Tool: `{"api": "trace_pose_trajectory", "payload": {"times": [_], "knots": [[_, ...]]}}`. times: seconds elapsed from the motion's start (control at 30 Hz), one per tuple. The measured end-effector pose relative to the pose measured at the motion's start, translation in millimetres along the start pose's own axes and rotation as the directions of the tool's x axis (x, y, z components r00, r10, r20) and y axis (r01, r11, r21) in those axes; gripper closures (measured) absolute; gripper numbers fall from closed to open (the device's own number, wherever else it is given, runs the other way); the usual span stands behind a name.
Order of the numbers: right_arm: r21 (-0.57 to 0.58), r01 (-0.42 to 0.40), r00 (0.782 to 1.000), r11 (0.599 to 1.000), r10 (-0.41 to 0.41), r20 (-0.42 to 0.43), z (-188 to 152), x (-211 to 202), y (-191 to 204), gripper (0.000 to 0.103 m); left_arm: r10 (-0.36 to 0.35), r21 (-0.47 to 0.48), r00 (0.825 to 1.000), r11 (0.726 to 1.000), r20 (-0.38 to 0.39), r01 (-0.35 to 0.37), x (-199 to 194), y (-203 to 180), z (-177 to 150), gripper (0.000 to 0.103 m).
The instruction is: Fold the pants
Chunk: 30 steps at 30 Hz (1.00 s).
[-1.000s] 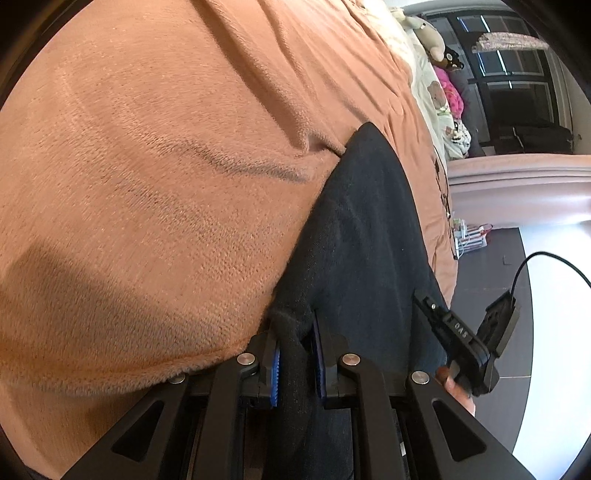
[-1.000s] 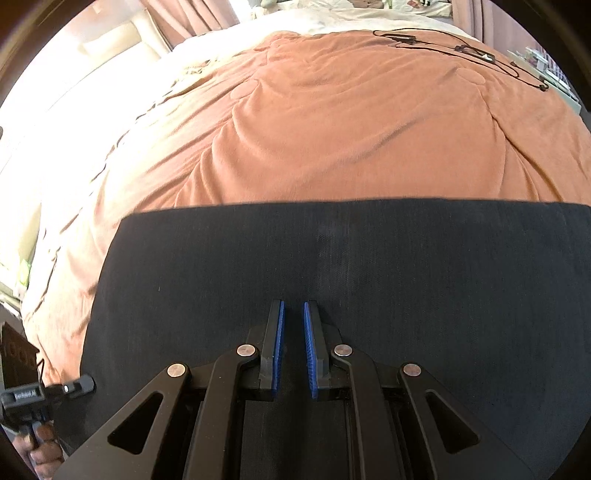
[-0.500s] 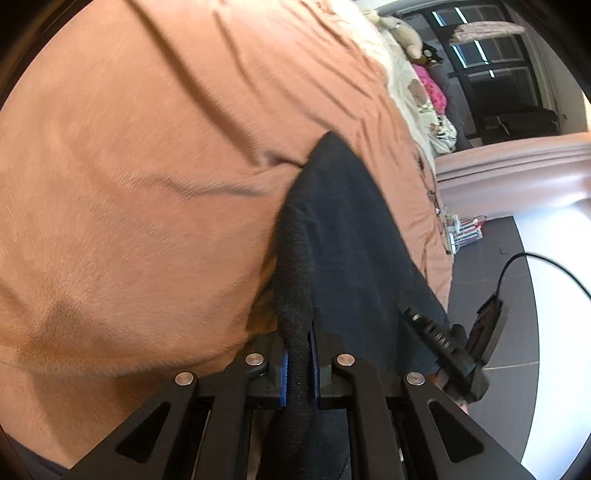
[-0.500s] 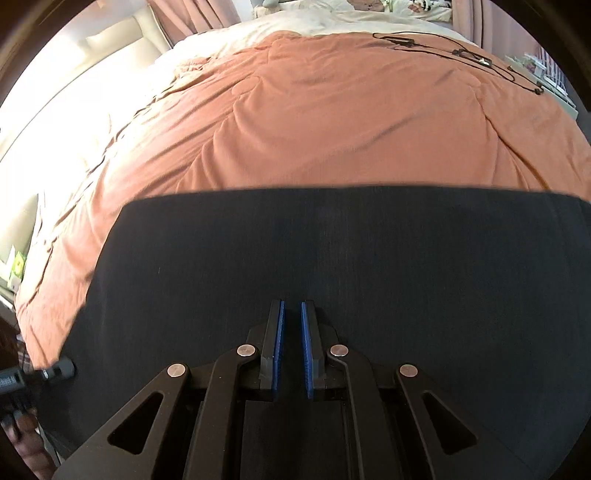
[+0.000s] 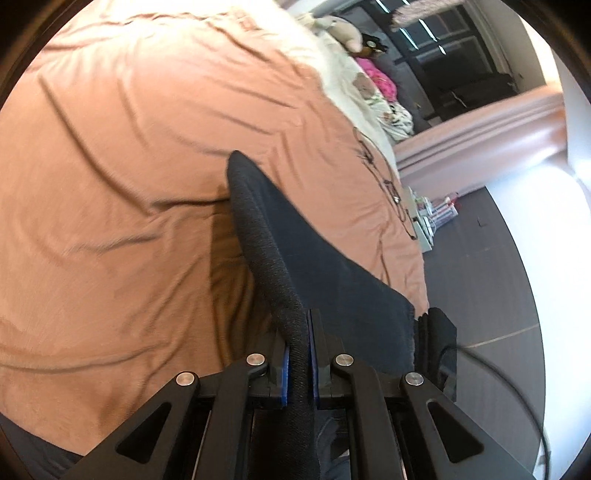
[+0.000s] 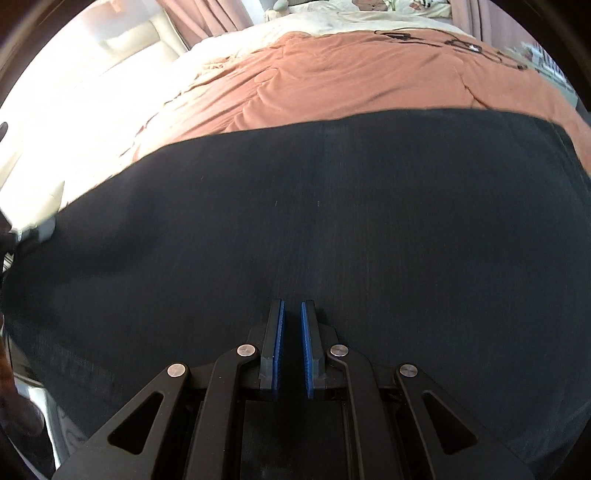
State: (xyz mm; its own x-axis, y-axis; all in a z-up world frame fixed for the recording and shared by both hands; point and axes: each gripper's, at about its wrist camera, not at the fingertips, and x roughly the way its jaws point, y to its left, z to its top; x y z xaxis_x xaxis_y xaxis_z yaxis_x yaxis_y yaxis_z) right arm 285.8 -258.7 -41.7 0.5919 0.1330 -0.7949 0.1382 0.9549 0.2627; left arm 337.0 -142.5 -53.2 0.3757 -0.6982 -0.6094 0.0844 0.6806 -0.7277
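Observation:
Dark navy pants (image 5: 332,266) hang stretched over an orange blanket (image 5: 129,166) on a bed. My left gripper (image 5: 298,354) is shut on a thick rolled edge of the pants, which runs up and away from the pads. The right gripper (image 5: 436,339) shows at the pants' other near corner in the left wrist view. In the right wrist view the pants (image 6: 295,221) fill most of the picture as a wide flat panel. My right gripper (image 6: 290,332) is shut on the dark cloth, with only a thin gap between the blue pads. The blanket (image 6: 351,81) lies beyond.
Plush toys and patterned pillows (image 5: 347,31) sit at the bed's head. A black cable (image 5: 388,181) lies on the blanket near its edge. Dark floor (image 5: 480,258) runs alongside the bed. Cream bedding (image 6: 74,110) and pink curtains (image 6: 207,14) lie past the blanket.
The left gripper has risen with the pants' edge, lifting the cloth off the blanket. In the right wrist view the pants have spread to cover more of the picture.

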Motion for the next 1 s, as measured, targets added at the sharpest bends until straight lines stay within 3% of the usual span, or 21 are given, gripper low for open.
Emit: {"api": "trace_pose_trajectory", "payload": {"times": [0.2,0.4,0.77,1.0], "knots": [[0.058,-0.101,0.995,0.993,0.101,-0.003,-25,-21,-19,0.098,-0.022,0.098,1.000,0.995,-0.002,0.022,2,-52,3,0.095],[0.115,-0.166,0.985,0.979,0.159,0.075,-44,-66,-53,0.097,-0.044,0.195,0.999,0.980,-0.023,0.048,12,-107,1,0.095],[0.207,-0.180,0.962,0.962,0.129,0.239,-67,-151,-126,0.095,-0.076,0.315,0.991,0.943,-0.108,0.107,52,-189,-17,0.095],[0.270,-0.168,0.952,0.948,0.086,0.293,-95,-181,-160,0.092,-0.067,0.366,0.982,0.922,-0.177,0.129,95,-227,-37,0.095]]}}
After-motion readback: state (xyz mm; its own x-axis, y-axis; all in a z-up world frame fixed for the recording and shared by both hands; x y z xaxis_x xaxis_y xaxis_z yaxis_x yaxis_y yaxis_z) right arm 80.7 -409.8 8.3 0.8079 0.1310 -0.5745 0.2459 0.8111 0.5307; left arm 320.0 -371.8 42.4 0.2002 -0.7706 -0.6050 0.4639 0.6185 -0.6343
